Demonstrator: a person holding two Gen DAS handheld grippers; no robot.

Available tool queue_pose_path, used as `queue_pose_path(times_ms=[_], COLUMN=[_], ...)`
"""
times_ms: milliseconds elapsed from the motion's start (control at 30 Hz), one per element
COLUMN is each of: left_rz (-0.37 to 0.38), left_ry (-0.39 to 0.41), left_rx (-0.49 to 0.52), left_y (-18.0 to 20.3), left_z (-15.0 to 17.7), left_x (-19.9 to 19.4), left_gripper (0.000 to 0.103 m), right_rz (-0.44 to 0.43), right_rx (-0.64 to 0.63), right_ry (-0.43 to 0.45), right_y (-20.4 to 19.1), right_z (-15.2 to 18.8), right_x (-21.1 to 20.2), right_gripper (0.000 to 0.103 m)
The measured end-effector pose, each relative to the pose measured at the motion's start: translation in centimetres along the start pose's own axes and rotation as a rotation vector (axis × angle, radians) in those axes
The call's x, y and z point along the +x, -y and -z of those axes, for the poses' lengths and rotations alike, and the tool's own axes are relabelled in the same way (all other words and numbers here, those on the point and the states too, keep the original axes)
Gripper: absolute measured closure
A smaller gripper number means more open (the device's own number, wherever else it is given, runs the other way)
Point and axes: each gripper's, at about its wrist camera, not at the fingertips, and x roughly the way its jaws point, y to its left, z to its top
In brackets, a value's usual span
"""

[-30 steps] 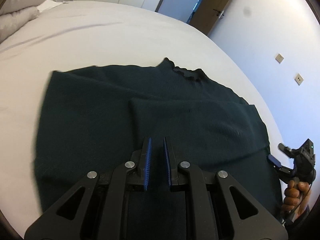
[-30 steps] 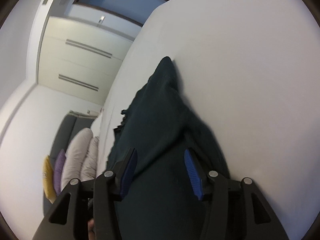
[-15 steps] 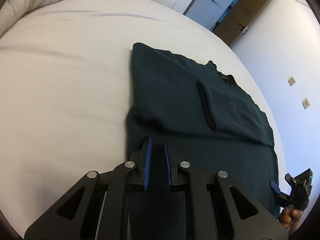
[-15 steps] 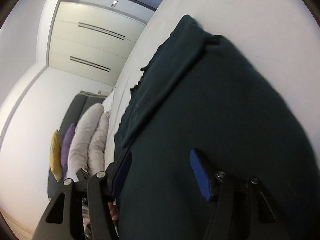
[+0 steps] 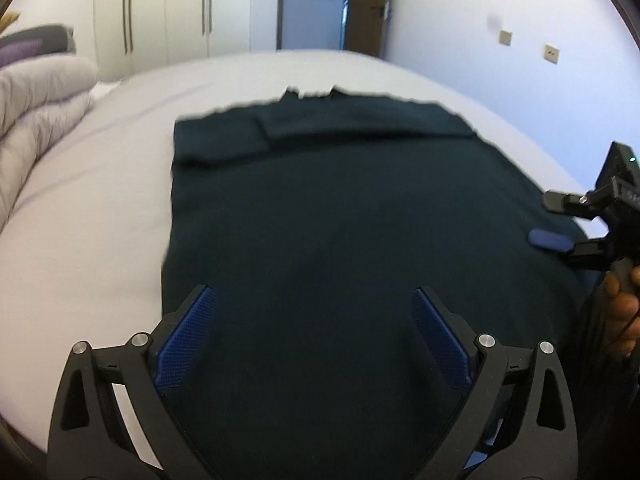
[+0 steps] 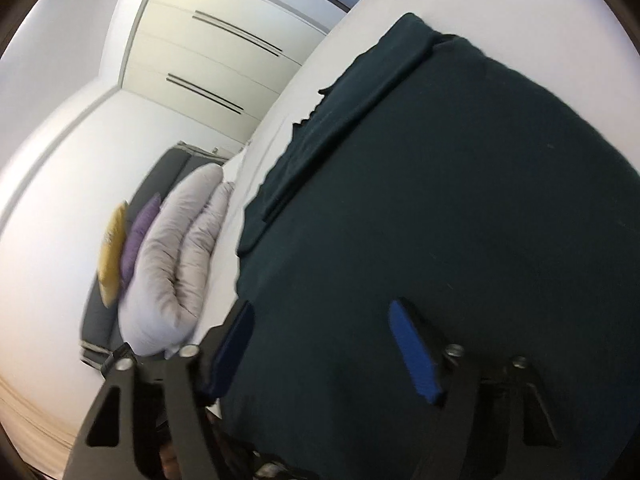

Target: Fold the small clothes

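Left wrist view: a dark green garment [image 5: 340, 240] is seen spread flat on the white bed [image 5: 88, 208], its scalloped neckline at the far edge and a folded-over band of cloth lying across its upper part. The near portion of the garment fills the space between and beneath the blue pads [image 5: 188, 338] of the left gripper [image 5: 314, 336], whose jaws are spread wide with nothing held between them; whether the pads touch the cloth cannot be told. At the garment's right edge the right gripper [image 5: 560, 220] is seen, held by a hand [image 5: 622, 312], one blue pad lying over the cloth and the jaws parted.

In the right wrist view the same garment [image 6: 460, 200] is shown running away from the right gripper [image 6: 320, 348], the jaws again apart and empty. The garment's near part lies between and below the two fingers [image 6: 412, 352], and its left edge passes close by the left finger. The folded band is seen along the far left side of the cloth.

Beyond the garment, a rolled pale duvet [image 6: 176, 256] is set at the head of the bed, with purple [image 6: 138, 240] and yellow cushions [image 6: 110, 256] behind it. White wardrobe doors [image 5: 168, 12] and a brown door [image 5: 366, 4] are seen past the bed.
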Motion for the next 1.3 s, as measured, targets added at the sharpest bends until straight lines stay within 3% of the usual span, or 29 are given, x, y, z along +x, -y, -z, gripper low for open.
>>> queue_pose_path(times_ms=[100, 267, 400, 533, 633, 733, 833, 1133, 1300], left_rz=[-0.008, -0.072, -0.204, -0.259, -0.336, -0.415, -0.502, -0.619, -0.659], left_ry=[-0.041, -0.001, 0.110, 0.138, 0.117, 0.108, 0.107, 0.059, 0.085], left_rx=[-0.024, 0.066, 0.294, 0.495, 0.668, 0.753, 0.814, 1.044, 1.135], left_y=[-0.2, 0.6, 3.3, 6.1, 7.9, 8.0, 8.2, 8.1, 8.0], left_z=[2.3, 5.1, 6.9, 8.8, 11.3, 12.2, 12.8, 15.5, 16.6], left_x=[0.0, -3.5, -7.5, -8.8, -8.6, -7.2, -6.1, -2.9, -2.6], left_gripper=[0.004, 0.004, 0.004, 0.003, 0.003, 0.003, 0.003, 0.003, 0.003], right_rz=[-0.016, 0.011, -0.001, -0.039, -0.048, -0.059, -0.094, -0.082, -0.080], right_rx=[0.063, 0.147, 0.227, 0.335, 0.360, 0.346, 0.423, 0.466, 0.470], right_ry=[-0.006, 0.001, 0.021, 0.048, 0.051, 0.024, -0.004, 0.035, 0.047], right_y=[0.9, 2.1, 3.0, 4.2, 4.0, 3.6, 4.8, 5.7, 5.8], right_z=[1.0, 3.4, 6.0, 7.3, 7.5, 7.9, 8.7, 9.1, 9.2], right_x=[-1.4, -4.6, -8.6, -10.9, -10.3, -9.1, -8.1, -8.4, -8.7], right_gripper=[0.032, 0.031, 0.027, 0.027, 0.027, 0.027, 0.027, 0.027, 0.027])
